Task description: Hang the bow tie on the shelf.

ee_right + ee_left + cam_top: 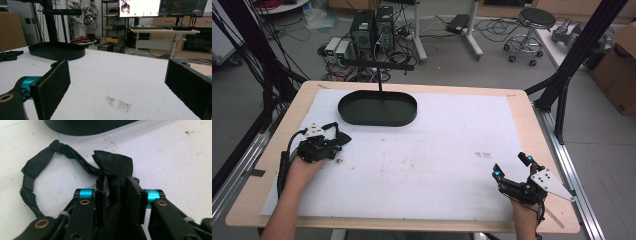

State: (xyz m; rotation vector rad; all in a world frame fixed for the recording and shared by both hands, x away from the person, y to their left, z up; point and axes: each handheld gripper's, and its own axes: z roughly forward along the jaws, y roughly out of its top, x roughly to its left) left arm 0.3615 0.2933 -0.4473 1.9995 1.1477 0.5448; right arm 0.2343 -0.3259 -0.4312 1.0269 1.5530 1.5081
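Note:
A black fabric piece (113, 165) with a looped black strap (30, 167) lies on the white table cover at the left. My left gripper (117, 187) is shut on the fabric, and the folded cloth sticks out beyond the pads. In the high view the left gripper (336, 145) rests on the table with the fabric (344, 136) at its tip. My right gripper (511, 166) sits near the front right corner. In its own view the right gripper (120, 82) stands wide open with bare table between its pads.
A black oval tray (349, 114) lies at the back centre, with a thin post and crossbar (379, 65) rising from it. The tray's edge (82, 127) is just beyond the fabric. A faint grey smudge (482, 155) marks the white cover (437, 150).

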